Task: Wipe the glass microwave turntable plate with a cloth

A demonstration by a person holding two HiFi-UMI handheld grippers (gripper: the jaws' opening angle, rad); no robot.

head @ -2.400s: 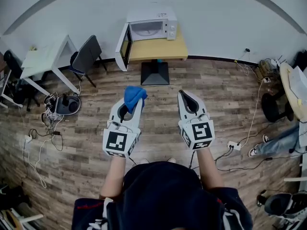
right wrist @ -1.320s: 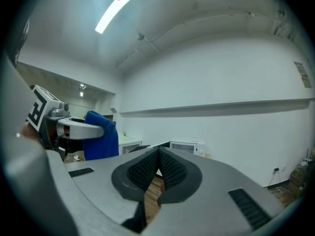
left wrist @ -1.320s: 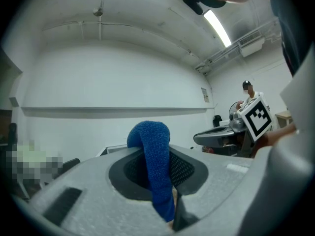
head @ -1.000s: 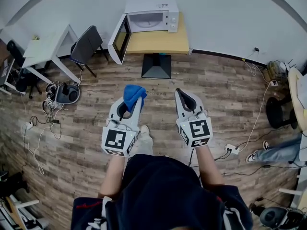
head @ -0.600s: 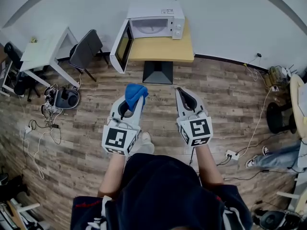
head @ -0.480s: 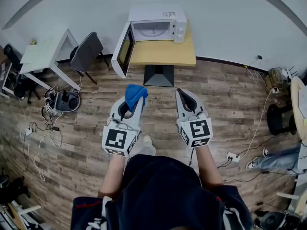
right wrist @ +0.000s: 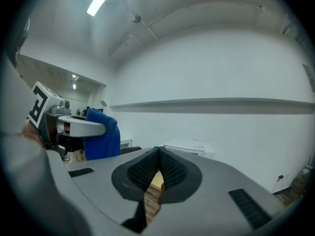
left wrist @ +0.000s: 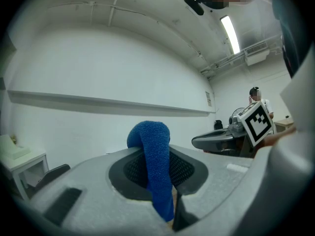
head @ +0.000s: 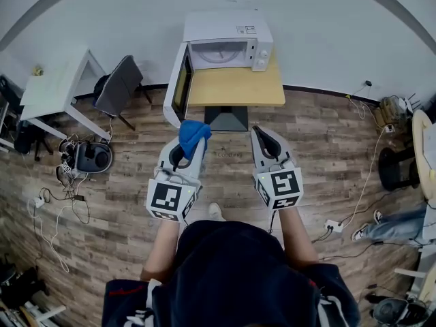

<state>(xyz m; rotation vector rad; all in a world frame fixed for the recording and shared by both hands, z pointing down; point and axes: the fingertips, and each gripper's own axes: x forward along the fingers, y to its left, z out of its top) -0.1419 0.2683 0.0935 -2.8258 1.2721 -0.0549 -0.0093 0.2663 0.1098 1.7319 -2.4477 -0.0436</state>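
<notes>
My left tongs (head: 185, 152) are pinching the blue cloth (head: 193, 132), soft and floppy, its fold drooping over the tips. My right tongs (head: 264, 139) are pressed together, empty. The glass plate (head: 219, 54) sits inside the open microwave (head: 228, 29) on the desk (head: 235, 87), well ahead of both tongs. I'd judge it heavy, slick and breakable, so I'd grip only the rim.

A small wooden-topped table (head: 235, 87) on a wood-plank floor (head: 320, 155), a white microwave (head: 228, 41) at its back edge.

Two claws (head: 187, 154) (head: 264, 140), one cloth (head: 192, 131), one microwave (head: 228, 41), two tables (head: 238, 87) (head: 49, 90), one chair (head: 120, 84)
</notes>
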